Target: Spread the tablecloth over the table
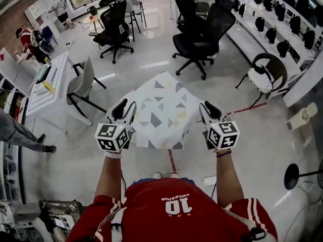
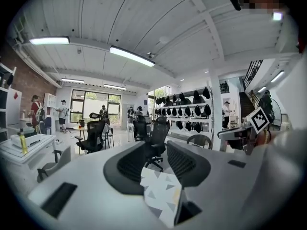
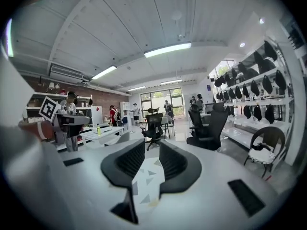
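Head view: the white tablecloth printed with grey and beige triangles (image 1: 161, 112) hangs in the air in front of the person, stretched between the two tools and sloping away over the pale glossy floor (image 1: 151, 59). No table is visible beneath it; whether the cloth hides one cannot be told.

The left gripper (image 1: 126, 110) carries the near left edge. In the left gripper view the cloth (image 2: 160, 195) runs down between the black ribbed pads. The tips (image 2: 157, 147) stand a little apart, but the fabric is caught lower down, so this claw reads as gripping the cloth.

The right gripper (image 1: 209, 110) carries the near right edge. In the right gripper view the cloth (image 3: 146, 183) passes between pads that are nearly together (image 3: 152, 145), so this claw is also clamped on the fabric.

Surroundings: black mesh office chairs (image 1: 197, 34) stand beyond the far edge. A white desk (image 1: 48, 84) with a grey chair stands at left, well apart. A red floor line (image 1: 171, 160) runs under the near edge.

Assessment: the step in hand appears to be carrying the opened cloth, before laying it.

Recommendations:
- Keep both grips firm, the left one especially, since its hold looks shallower.
- Keep the two tools level and the near edge taut.
- Let the far edge settle first, then lower the near edge evenly so no folds are trapped.
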### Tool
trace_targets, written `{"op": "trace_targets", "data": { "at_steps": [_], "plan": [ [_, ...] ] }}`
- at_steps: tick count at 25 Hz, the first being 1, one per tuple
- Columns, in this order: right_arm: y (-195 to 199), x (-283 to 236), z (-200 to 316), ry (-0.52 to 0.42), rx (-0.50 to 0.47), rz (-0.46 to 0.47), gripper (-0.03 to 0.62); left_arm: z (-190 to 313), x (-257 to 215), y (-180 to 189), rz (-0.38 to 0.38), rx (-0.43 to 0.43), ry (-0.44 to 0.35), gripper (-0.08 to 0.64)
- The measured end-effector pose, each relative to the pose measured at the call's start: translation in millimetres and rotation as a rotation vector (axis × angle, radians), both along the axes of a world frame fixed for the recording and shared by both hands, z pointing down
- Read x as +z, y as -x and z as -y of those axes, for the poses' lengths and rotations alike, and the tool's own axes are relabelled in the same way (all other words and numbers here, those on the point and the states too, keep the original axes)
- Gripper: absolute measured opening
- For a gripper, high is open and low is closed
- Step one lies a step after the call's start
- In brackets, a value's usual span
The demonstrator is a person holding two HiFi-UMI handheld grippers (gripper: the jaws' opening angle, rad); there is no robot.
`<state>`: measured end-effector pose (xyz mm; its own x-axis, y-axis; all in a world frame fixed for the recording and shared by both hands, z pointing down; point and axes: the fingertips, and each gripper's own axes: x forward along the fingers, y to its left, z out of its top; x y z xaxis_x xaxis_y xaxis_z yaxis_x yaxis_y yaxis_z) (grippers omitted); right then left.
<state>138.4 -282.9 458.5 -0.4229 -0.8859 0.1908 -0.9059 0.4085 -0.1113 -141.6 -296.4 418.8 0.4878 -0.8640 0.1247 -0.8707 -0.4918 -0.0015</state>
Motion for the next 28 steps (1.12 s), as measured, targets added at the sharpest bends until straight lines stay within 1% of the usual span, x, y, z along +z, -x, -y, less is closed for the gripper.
{"op": "trace_targets", "data": {
  "at_steps": [3, 7, 11, 15, 18, 22, 25, 28],
  "plan": [
    [4.4, -17.3, -5.2, -0.040, 0.036, -0.006, 0.103, -0.6, -13.0, 7.2, 0.000, -0.004, -0.019, 0.146],
    [15.4, -39.1, -14.0, -0.092, 0.050, -0.012, 0.100, -2.8, -24.7, 17.6, -0.010, -0.015, -0.044, 0.138],
    [27.1, -50.8, -20.9, -0.123, 0.061, -0.033, 0.086, -5.4, -27.6, 23.4, -0.024, -0.024, -0.050, 0.108],
    [32.2, -54.4, -21.9, -0.134, 0.092, -0.045, 0.063, -8.8, -30.9, 27.7, -0.019, -0.022, -0.066, 0.052],
    [35.4, -53.7, -24.1, -0.135, 0.118, -0.056, 0.041, -11.2, -32.9, 33.0, -0.030, -0.026, -0.072, 0.027],
    [39.7, -53.6, -27.0, -0.137, 0.142, -0.080, 0.015, -12.9, -34.1, 38.9, -0.045, -0.030, -0.076, 0.015],
    [46.2, -55.7, -29.0, -0.144, 0.137, -0.105, 0.015, -13.5, -34.7, 44.4, -0.054, -0.040, -0.075, 0.011],
    [47.9, -57.6, -30.1, -0.149, 0.144, -0.103, 0.014, -13.8, -35.4, 47.7, -0.055, -0.040, -0.080, 0.011]
  ]
}}
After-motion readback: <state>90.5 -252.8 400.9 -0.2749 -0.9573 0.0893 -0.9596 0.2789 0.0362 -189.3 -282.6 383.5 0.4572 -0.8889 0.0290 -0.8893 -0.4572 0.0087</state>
